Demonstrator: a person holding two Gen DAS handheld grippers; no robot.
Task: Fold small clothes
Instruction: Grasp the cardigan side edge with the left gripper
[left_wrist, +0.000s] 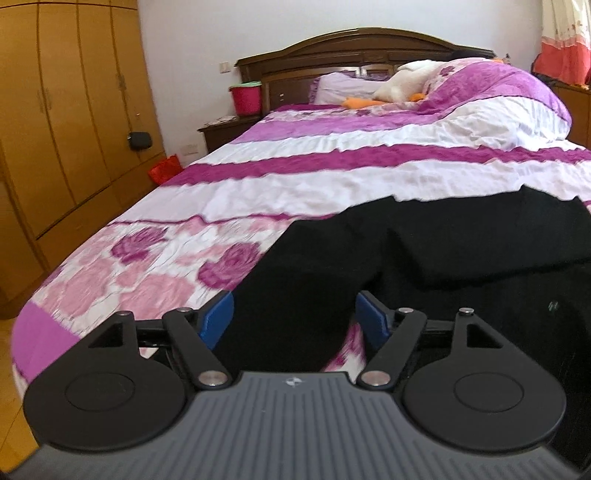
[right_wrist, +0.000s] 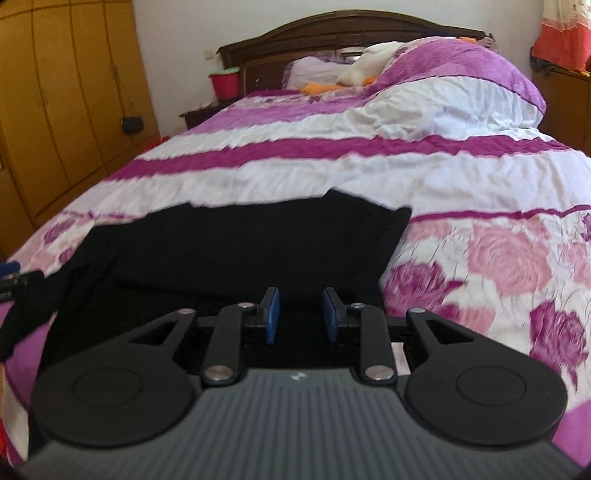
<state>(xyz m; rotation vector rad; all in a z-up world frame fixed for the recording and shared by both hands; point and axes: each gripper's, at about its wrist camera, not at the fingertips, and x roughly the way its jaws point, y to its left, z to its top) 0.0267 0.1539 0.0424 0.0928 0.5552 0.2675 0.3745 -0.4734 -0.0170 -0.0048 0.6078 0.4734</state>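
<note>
We see a black garment (left_wrist: 369, 258) lying on the bed cover (left_wrist: 295, 177), near the foot of the bed. In the left wrist view it fills the part from 3 to 6 o'clock. In the right wrist view it sits from 9 o'clock to the middle. One flap already lies folded over the rest, w/ a soft edge across it.

Our left gripper (left_wrist: 293, 319) is let go: its blue pads stand wide apart, and the cloth shows betw. them but nothing is pinched. Our right gripper (right_wrist: 301, 314) has its pads closer together, w/ a gap still there. We see only dark cloth behind that gap, not pinched, so it looks released too.

What could go wrong, we think:
- The cloth is black on black, so layers are hard to tell apart. We might grab two layers, or just one, & pull the fold open.
- The bed cover is soft and wrinkly. A low pinch could catch the cover too & drag it.
- If one gripper lifts before the other, the fold goes crooked.
- The pics are a bit blurry, so aim may be off.
</note>
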